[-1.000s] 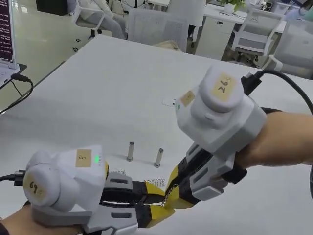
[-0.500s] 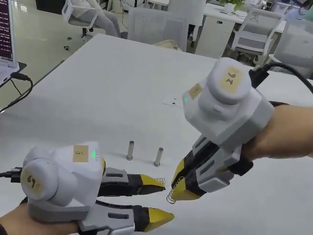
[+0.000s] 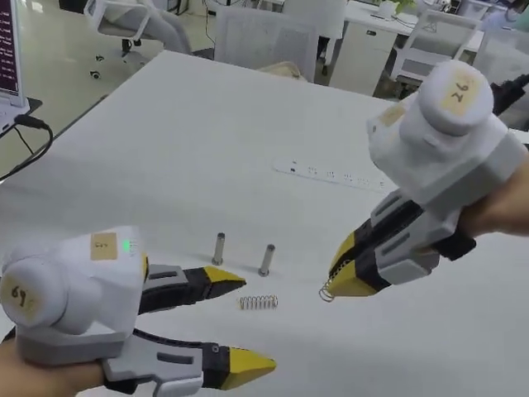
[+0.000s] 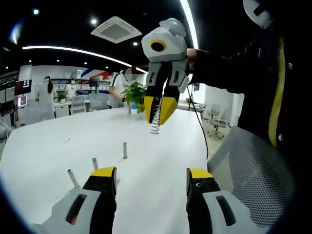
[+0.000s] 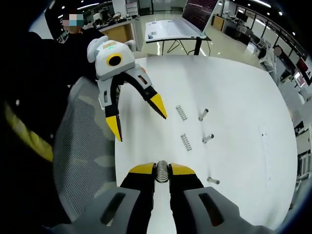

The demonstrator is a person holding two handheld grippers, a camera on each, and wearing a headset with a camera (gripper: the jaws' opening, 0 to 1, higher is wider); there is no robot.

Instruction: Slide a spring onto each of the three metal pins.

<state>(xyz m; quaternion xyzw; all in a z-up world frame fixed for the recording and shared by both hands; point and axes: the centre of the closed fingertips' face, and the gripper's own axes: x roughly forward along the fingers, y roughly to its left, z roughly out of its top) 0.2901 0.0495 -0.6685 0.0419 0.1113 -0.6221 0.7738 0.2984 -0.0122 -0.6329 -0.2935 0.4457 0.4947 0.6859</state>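
My right gripper (image 3: 340, 285) hangs above the white table (image 3: 165, 149), shut on a small spring (image 3: 326, 291) that dangles from its yellow tips; the spring (image 5: 162, 171) sits upright between the jaws in the right gripper view. Two upright metal pins (image 3: 218, 248) (image 3: 266, 259) stand in the head view, and three pins (image 5: 203, 115) (image 5: 208, 138) (image 5: 213, 181) in the right gripper view. One loose spring (image 3: 258, 302) lies in front of the pins; two loose springs (image 5: 181, 112) (image 5: 186, 142) lie beside them in the right gripper view. My left gripper (image 3: 244, 318) is open and holds nothing, low at the near left.
A white power strip (image 3: 331, 175) lies on the table beyond the pins. A laptop with a black cable (image 3: 25, 132) sits on a side desk at the far left. Office chairs (image 3: 256, 37) stand along the far edge. A mesh chair (image 4: 253, 170) is near me.
My left gripper has opened its jaws wide. My right gripper has lifted away up and to the right with the spring, leaving one spring lying by the pins.
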